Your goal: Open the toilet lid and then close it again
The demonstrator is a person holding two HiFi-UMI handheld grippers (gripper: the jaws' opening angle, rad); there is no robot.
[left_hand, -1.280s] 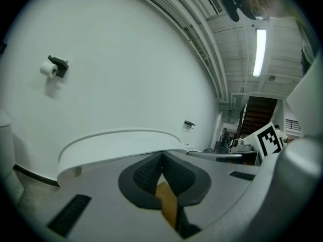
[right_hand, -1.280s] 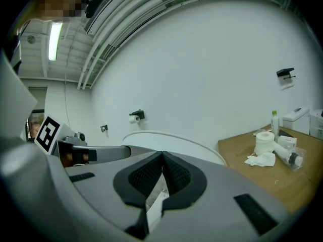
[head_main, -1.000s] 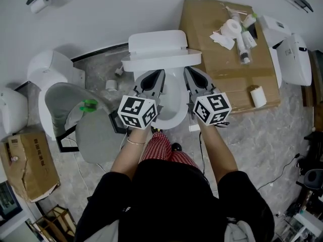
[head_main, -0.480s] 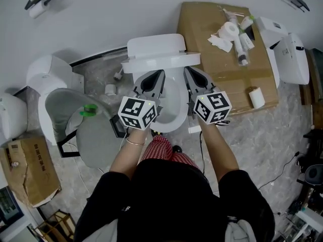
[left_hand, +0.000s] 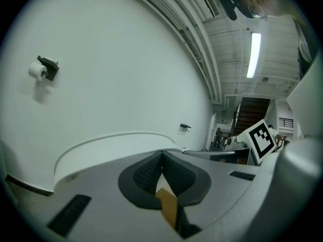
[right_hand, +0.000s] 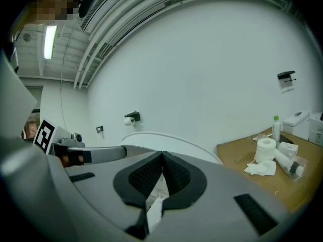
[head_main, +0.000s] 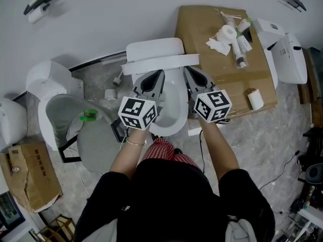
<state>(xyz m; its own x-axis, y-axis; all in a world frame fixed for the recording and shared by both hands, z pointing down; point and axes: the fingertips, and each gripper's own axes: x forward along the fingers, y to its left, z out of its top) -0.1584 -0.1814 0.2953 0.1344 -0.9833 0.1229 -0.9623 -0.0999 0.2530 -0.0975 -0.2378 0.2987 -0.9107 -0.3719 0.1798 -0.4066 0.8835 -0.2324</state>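
The left gripper (left_hand: 161, 155) has its jaws pressed together with nothing between the pads; the right gripper (right_hand: 161, 158) is the same, narrowed to a point and empty. Both reach side by side toward the toilet lid (head_main: 159, 63), which stands raised in front of the tank (head_main: 154, 47) with the bowl (head_main: 171, 112) bare beneath; whether either tip actually touches the lid cannot be told.

With the lid up, the closing half of the task appears to be what remains; the risk is that neither gripper grasps the lid, so any move must be a push or a hook on a smooth curved edge; a tip could slide off, and once tipped past upright the lid would probably fall unchecked and slam onto the bowl; uneven pressure from the two tips could also twist it on its hinge.

The head view alone shows the bowl and how the grippers flank it, with the cardboard (head_main: 222, 79) just beside the toilet; the gripper views alone show the pads meeting and the lid's rim arching against the wall; the left one also catches a paper roll (left_hand: 36, 70) mounted there; the right one shows a tissue roll (right_hand: 265, 149) on the cardboard from the side.
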